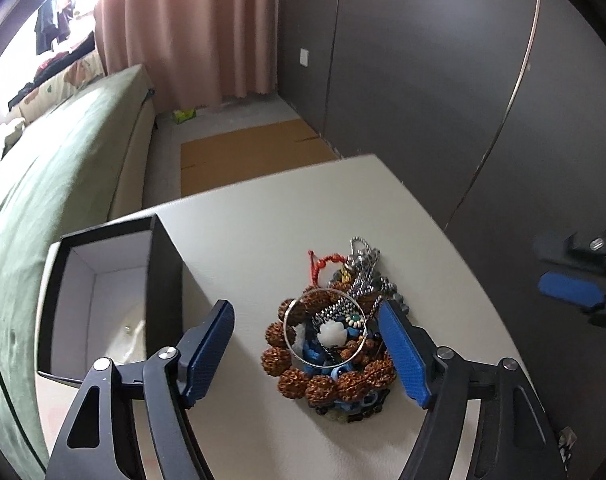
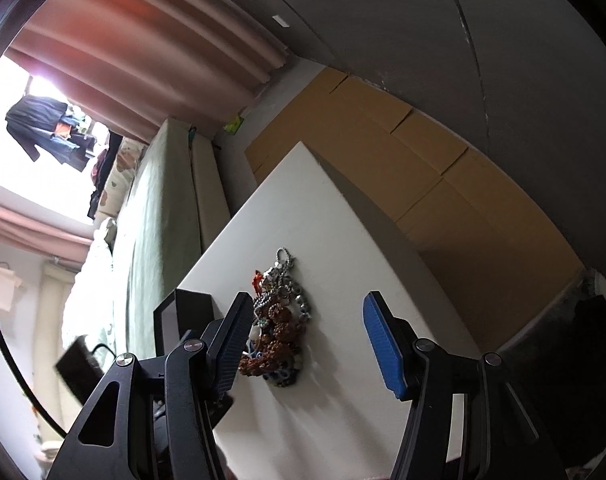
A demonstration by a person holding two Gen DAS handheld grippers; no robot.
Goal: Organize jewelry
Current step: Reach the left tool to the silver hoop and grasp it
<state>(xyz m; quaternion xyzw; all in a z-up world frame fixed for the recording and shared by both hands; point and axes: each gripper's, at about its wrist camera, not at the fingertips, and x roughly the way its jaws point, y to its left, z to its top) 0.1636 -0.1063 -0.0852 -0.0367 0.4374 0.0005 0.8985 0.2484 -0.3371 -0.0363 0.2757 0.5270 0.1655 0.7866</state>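
1. An open black box (image 1: 103, 300) sits at the white tabletop's (image 1: 263, 232) left edge.
2. The left claw (image 1: 307, 352) hangs open over the jewelry pile (image 1: 335, 344) in the tabletop's middle, its blue fingers flanking it.
3. The right claw (image 2: 311, 344) is open, holding nothing, with the pile beside its left finger.

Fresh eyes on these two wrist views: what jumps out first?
The tangled jewelry pile in the middle of the white table: big brown seed beads, a silver bangle, silver chains and a red cord. The left gripper hangs open right over it, its blue pads either side. Left of the pile stands an open black box with a white lining; the right gripper, also open, holds nothing.
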